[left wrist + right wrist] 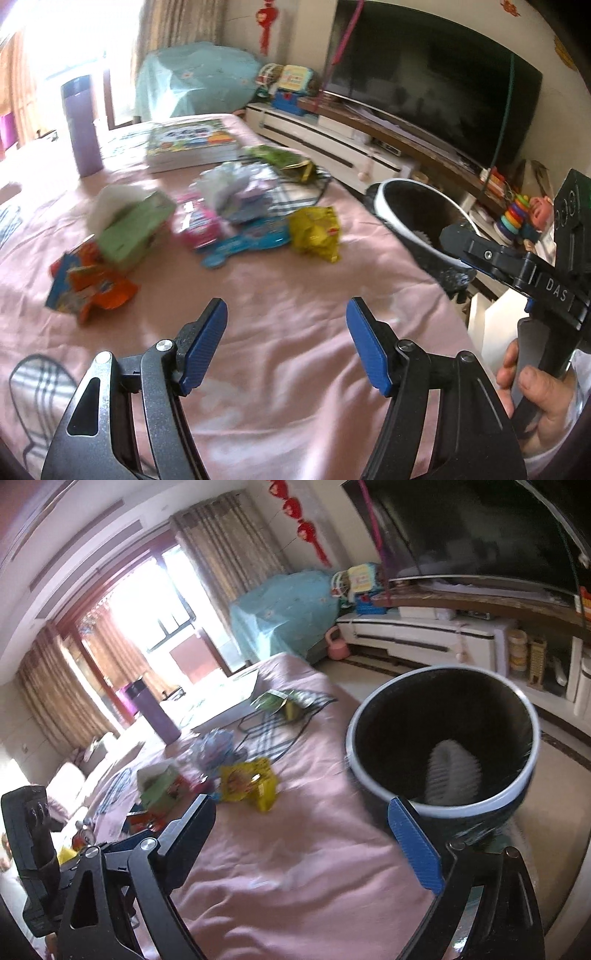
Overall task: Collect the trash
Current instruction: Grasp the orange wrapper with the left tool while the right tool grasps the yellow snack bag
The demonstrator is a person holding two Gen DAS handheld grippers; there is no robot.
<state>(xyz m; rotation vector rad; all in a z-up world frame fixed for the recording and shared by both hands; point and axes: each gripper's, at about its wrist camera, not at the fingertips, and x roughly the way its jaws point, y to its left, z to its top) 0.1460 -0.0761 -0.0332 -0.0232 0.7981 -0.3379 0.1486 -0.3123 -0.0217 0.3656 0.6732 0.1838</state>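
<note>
Though one white scrap lies in the bin [439,734], wrappers [314,232] litter the cloth [280,354]; both my left gripper [286,325] and right gripper [306,834] are spread, empty.

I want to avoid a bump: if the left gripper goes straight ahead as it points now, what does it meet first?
Probably the crumpled yellow snack wrapper on the pink bedsheet. The open left gripper has only bare sheet before it, though depth is unclear.

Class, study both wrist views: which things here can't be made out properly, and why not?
- Wrapper pile, left view: print lost to motion blur.
- Trash bin bottom, right view: dark; the pale object is unidentifiable.
- Green box, right view: partly hidden behind the right gripper.
</note>
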